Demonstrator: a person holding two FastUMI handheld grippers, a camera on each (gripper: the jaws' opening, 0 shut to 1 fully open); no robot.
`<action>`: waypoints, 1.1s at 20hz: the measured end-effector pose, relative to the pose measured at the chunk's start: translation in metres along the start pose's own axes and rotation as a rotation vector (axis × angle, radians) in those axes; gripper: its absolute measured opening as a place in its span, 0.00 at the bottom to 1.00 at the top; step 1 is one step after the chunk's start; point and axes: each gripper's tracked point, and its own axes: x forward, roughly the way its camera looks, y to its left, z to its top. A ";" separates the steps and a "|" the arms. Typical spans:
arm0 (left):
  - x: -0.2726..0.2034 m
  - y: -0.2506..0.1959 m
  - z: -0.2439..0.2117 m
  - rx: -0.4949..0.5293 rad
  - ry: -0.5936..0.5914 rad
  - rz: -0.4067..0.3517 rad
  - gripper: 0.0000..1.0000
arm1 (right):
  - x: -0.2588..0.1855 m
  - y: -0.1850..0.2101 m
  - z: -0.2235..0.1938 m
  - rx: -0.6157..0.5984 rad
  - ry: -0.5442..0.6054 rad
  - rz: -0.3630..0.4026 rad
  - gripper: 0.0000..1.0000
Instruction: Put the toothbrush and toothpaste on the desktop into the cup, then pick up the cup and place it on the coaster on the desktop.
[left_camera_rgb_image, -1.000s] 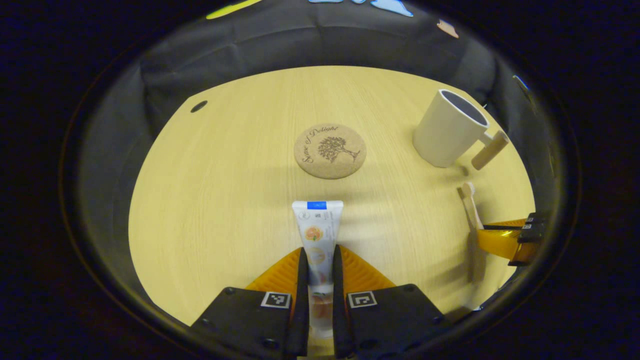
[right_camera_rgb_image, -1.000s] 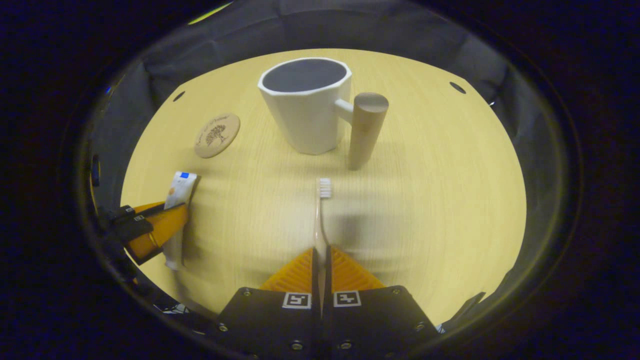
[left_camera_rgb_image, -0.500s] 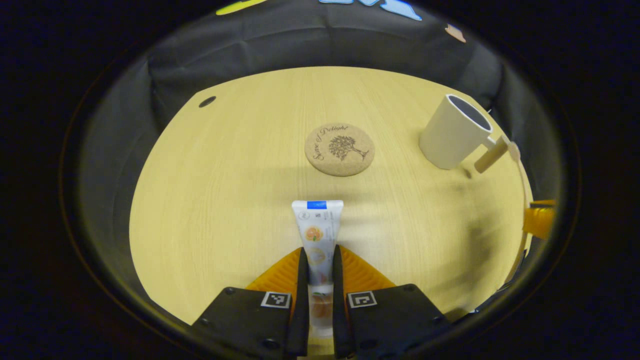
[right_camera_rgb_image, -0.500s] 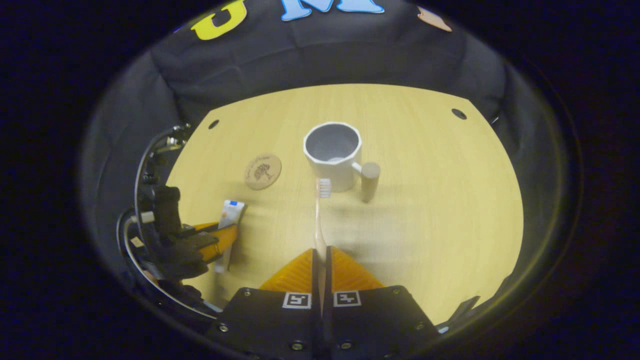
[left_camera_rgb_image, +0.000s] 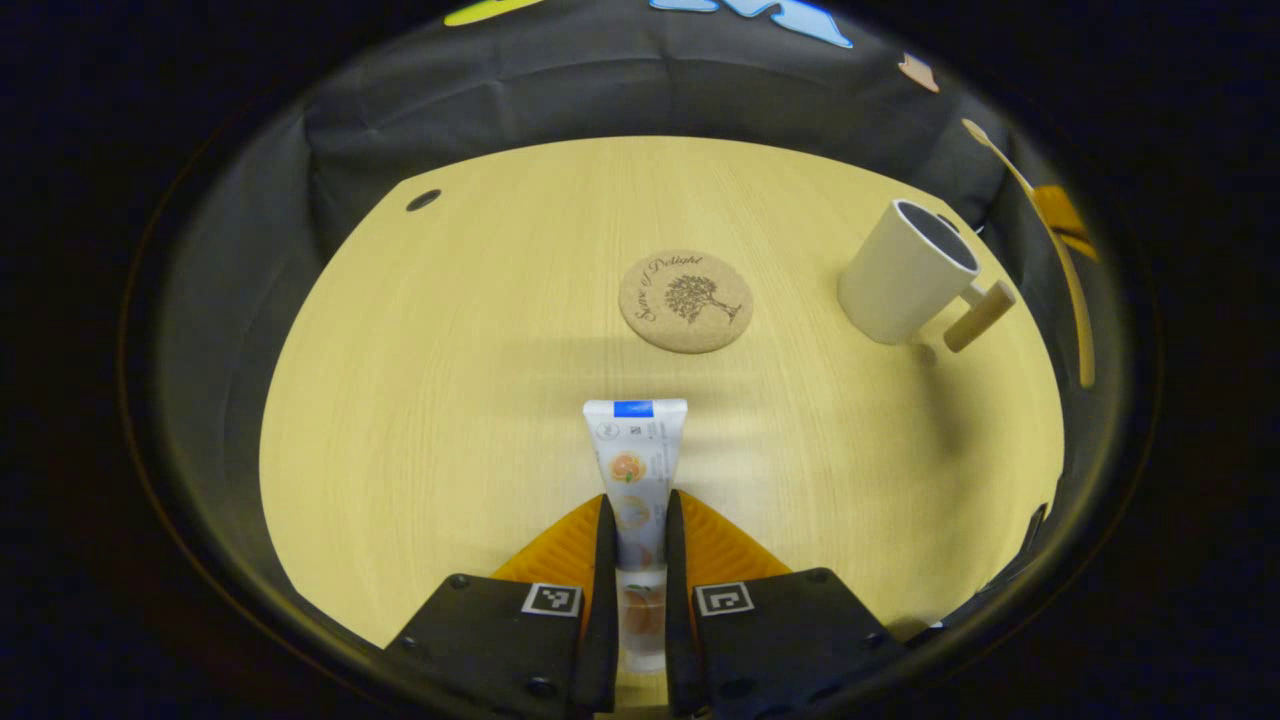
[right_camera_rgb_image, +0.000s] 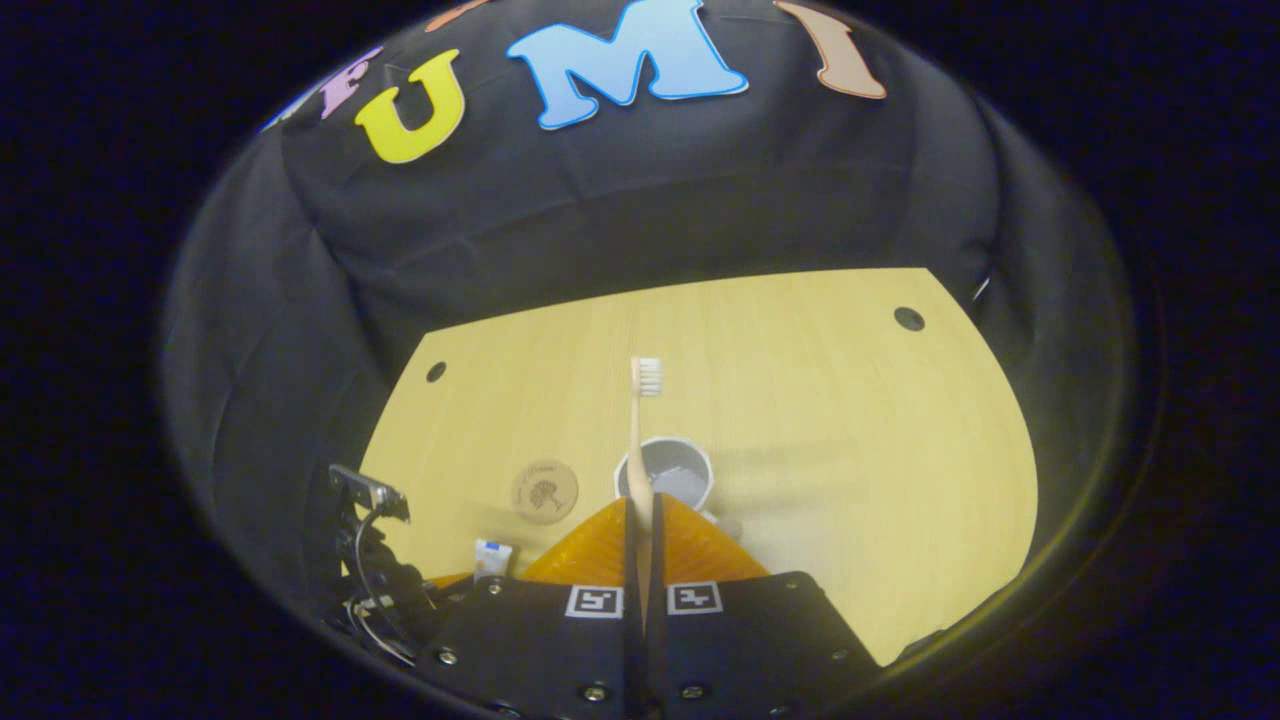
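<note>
In the left gripper view my left gripper (left_camera_rgb_image: 635, 515) is shut on a white toothpaste tube (left_camera_rgb_image: 634, 460) that points forward just above the wooden desktop (left_camera_rgb_image: 450, 380). The round cork coaster (left_camera_rgb_image: 685, 300) lies ahead of it, and the white cup (left_camera_rgb_image: 905, 272) with a wooden handle stands to the right. In the right gripper view my right gripper (right_camera_rgb_image: 640, 515) is shut on the handle of a pale toothbrush (right_camera_rgb_image: 640, 420), bristles up, held high above the cup (right_camera_rgb_image: 668, 472). The toothbrush (left_camera_rgb_image: 1040, 220) also appears raised at the right edge of the left gripper view.
The desktop (right_camera_rgb_image: 850, 450) has small dark holes near its far corners (right_camera_rgb_image: 909, 318) (left_camera_rgb_image: 423, 199). Black cloth walls surround the desk on the far side and flanks. The coaster (right_camera_rgb_image: 545, 490) lies left of the cup in the right gripper view.
My right gripper has risen high with the toothbrush, so the cup and desk now look small below it. My left gripper has kept hold of the toothpaste and barely moved.
</note>
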 end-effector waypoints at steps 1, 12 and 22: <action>-0.003 0.001 0.001 0.000 -0.002 -0.001 0.27 | 0.003 -0.001 0.011 0.012 -0.016 0.000 0.02; -0.033 0.020 0.006 -0.042 -0.033 0.016 0.27 | 0.075 -0.009 0.064 0.076 -0.111 -0.012 0.02; -0.063 0.026 0.016 -0.073 -0.090 0.042 0.27 | 0.110 -0.006 0.036 0.009 -0.158 -0.004 0.03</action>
